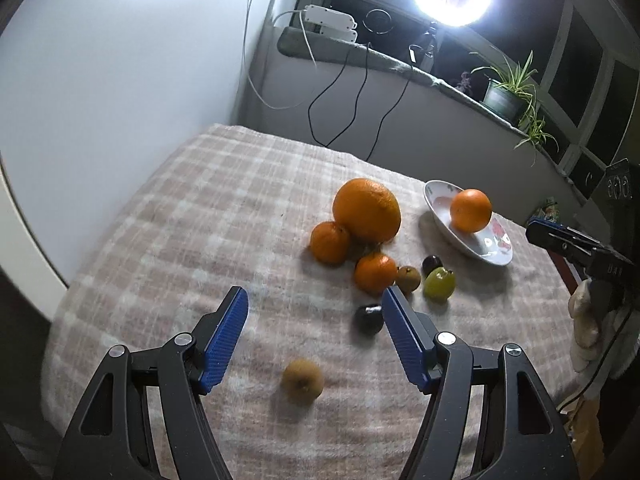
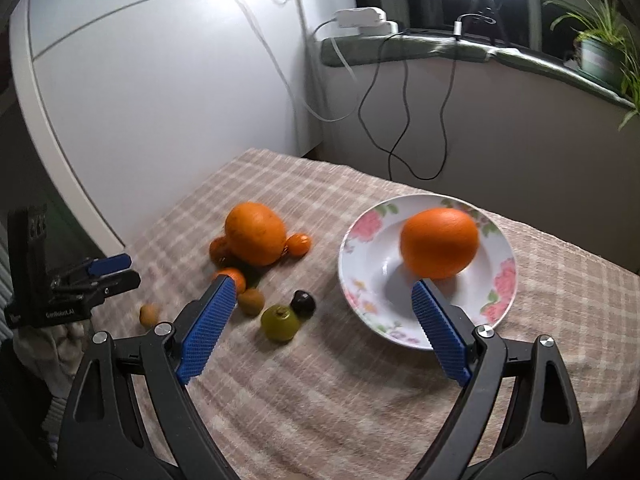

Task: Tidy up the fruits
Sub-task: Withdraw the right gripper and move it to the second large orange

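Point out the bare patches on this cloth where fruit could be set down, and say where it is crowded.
Free: the checked cloth left of the big orange, toward the white wall, and the near strip in front of the plate, below the green fruit. The plate holds only one orange. Crowded: the cluster of small fruits between the big orange and the plate.

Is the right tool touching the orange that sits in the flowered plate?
Apart. In the right wrist view the right tool is open and empty, and bare white plate shows between its fingertips and the orange.

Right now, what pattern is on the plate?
Pink flowers on white plate; clearest in the right wrist view.
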`<state>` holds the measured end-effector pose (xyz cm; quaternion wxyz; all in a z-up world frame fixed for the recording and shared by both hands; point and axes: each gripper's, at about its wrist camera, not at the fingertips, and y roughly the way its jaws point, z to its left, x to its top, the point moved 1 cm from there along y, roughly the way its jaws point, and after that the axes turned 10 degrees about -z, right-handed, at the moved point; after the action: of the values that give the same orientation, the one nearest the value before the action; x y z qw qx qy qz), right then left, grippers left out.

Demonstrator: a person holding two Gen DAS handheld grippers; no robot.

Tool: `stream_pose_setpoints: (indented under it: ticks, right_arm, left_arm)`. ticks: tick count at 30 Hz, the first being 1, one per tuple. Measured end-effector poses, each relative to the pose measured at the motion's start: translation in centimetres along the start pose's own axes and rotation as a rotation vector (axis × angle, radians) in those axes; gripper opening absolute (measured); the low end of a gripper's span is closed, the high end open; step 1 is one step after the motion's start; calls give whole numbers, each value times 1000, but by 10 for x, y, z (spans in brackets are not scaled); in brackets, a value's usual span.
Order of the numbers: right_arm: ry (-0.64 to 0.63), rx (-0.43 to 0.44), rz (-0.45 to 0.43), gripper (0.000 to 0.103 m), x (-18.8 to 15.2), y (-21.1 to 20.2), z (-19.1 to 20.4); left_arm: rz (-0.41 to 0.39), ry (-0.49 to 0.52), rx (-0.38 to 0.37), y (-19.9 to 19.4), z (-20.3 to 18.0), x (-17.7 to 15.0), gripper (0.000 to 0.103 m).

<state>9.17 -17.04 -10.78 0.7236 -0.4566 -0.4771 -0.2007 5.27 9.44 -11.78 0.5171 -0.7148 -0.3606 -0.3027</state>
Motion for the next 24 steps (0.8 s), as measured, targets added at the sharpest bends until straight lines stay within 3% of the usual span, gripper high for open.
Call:
stream_pose_setpoints:
  ticks: [4,11,17,24]
  right_arm:
    - [-10,24,11,86,2,6,9]
    - [-10,69,49,86,10,27,21]
    - [140,142,156,86,20,58,12]
    - [200,151,186,86,26,78,7]
  left_arm:
    - [0,-10,-25,4,-1,2,69]
    - [3,-8,-71,17,-9,12,69]
    - [23,27,-114,36,-18,26,69]
    - [43,70,-144,53,-20,42,70]
